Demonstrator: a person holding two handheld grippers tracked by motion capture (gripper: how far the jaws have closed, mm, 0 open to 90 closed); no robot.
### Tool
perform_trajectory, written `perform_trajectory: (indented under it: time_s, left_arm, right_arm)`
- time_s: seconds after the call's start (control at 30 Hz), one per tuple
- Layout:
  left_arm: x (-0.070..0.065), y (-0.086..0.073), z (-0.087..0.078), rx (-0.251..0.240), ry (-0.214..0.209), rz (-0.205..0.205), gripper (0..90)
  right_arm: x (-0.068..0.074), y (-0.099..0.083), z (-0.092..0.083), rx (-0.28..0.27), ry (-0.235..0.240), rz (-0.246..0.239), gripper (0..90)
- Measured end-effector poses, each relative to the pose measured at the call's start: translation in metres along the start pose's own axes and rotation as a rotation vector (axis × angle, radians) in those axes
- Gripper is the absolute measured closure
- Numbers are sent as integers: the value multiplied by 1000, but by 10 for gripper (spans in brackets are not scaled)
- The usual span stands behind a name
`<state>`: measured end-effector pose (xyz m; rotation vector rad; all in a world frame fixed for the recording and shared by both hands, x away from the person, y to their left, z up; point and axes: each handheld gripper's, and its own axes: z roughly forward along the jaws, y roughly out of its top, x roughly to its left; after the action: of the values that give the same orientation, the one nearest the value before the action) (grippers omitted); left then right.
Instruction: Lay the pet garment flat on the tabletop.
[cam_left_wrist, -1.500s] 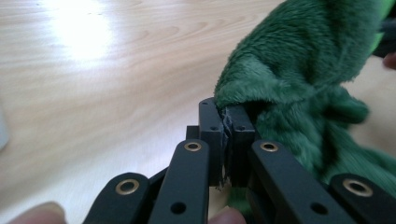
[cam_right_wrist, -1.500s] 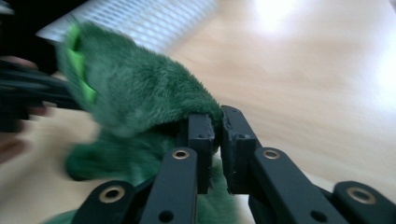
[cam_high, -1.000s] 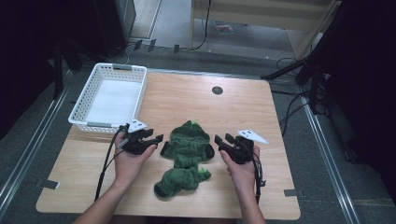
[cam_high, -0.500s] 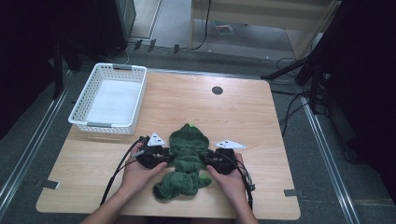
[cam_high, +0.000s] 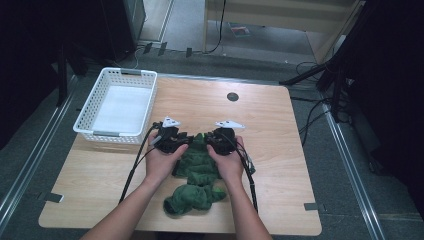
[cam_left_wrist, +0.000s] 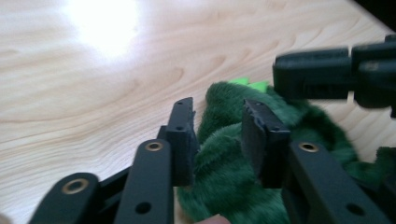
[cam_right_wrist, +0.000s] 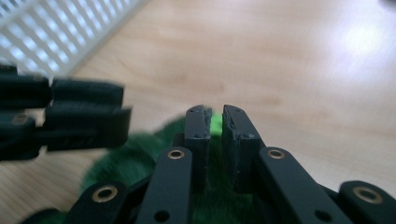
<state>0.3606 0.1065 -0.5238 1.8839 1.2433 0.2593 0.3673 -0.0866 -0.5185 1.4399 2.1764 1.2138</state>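
At frame centre, we pinch the fuzzy green plush cloth with the nearly closed right gripper, while the left gripper straddles it agape and must clench next.

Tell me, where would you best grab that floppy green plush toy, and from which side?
Probably at its far end, coming from the person's side and above. The green plush toy lies limp and flat on the wooden table, so only raised folds of fur offer a pinch. The left gripper straddles one such fold, jaws apart; the right gripper looks nearly closed on another.
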Motion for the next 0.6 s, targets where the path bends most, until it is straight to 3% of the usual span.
perform_trajectory:
  time_s: [0.03, 0.1, 0.17, 0.27, 0.37, 0.47, 0.53, 0.57, 0.6]
  left_arm:
    - [2, -5, 9, 41, -21, 7, 697]
    - [2, -7, 13, 55, -18, 21, 705]
    - [1, -11, 17, 67, -1, 54, 720]
    - [0, -10, 19, 63, 21, 54, 731]
    - [1, -6, 24, 48, 55, 37, 746]
    - [4, 6, 33, 67, 100, 50, 750]
    - [5, 9, 34, 74, 101, 40, 746]
    - [6, 11, 34, 78, 109, 26, 687]
    - [7, 12, 32, 74, 122, 25, 687]
  right_arm:
    - [-1, -8, 4, 35, 4, 7, 826]
    - [-2, -11, 6, 50, 3, 1, 826]
    - [-4, -21, 11, 88, -8, -37, 821]
    - [-7, -22, 12, 70, 10, -24, 830]
    - [-9, -19, 17, 52, -13, -26, 875]
    - [-12, -14, 24, 45, -11, 4, 882]
    - [-13, -13, 25, 46, -8, 9, 878]
    - [-16, -9, 26, 48, -10, 17, 794]
    - [-16, -9, 26, 48, -10, 17, 794]
